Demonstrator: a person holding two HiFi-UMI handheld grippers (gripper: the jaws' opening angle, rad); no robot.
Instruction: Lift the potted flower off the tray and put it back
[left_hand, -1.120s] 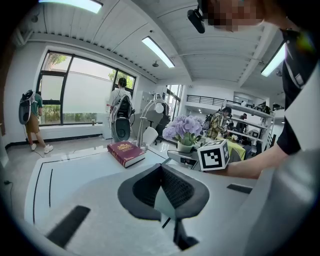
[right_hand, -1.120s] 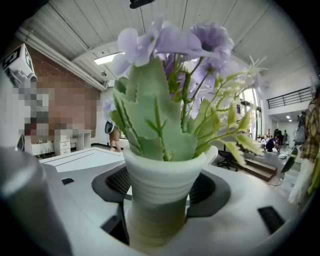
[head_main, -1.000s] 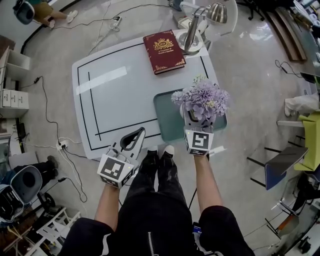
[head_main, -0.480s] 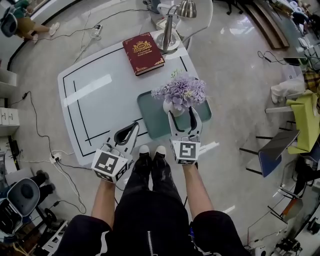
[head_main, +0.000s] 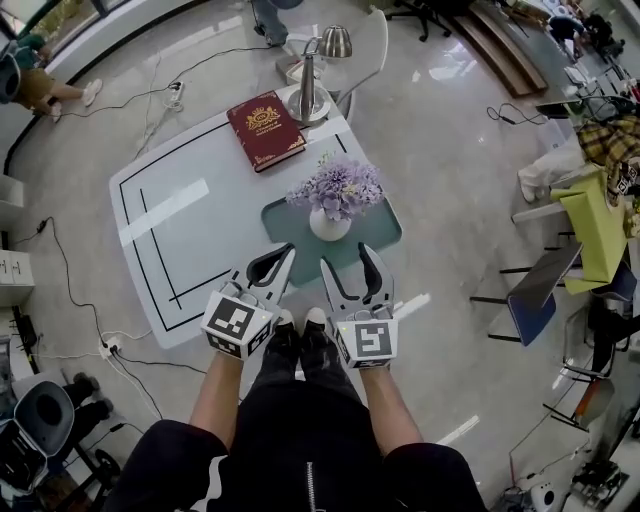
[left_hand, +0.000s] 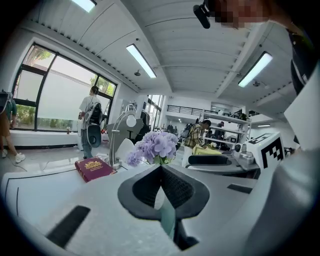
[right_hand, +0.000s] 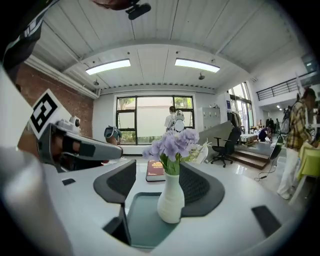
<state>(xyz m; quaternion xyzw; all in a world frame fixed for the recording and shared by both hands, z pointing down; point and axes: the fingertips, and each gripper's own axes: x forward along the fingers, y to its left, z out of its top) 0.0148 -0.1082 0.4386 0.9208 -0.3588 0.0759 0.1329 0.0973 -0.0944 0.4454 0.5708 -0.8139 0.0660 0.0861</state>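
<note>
The potted flower (head_main: 331, 196), lilac blooms in a white vase (right_hand: 171, 198), stands upright on the teal tray (head_main: 378, 234) near the table's front right edge. My right gripper (head_main: 347, 259) is open just short of the vase and does not touch it. In the right gripper view the vase shows between the spread jaws of the right gripper (right_hand: 158, 167). My left gripper (head_main: 287, 254) hovers over the tray's front left corner, shut with nothing in it. The left gripper view shows the blooms (left_hand: 155, 146) beyond the left gripper (left_hand: 161, 168).
A red book (head_main: 265, 130) lies at the back of the white table (head_main: 170, 220), with a metal desk lamp (head_main: 310, 92) beside it. A white chair (head_main: 365, 40) stands behind the table. Cables run over the floor at left; chairs and people are farther off.
My right gripper has let go of the vase, opened and drawn back toward me. The potted flower now stands free on the tray. My left gripper has drifted right, toward the tray.
</note>
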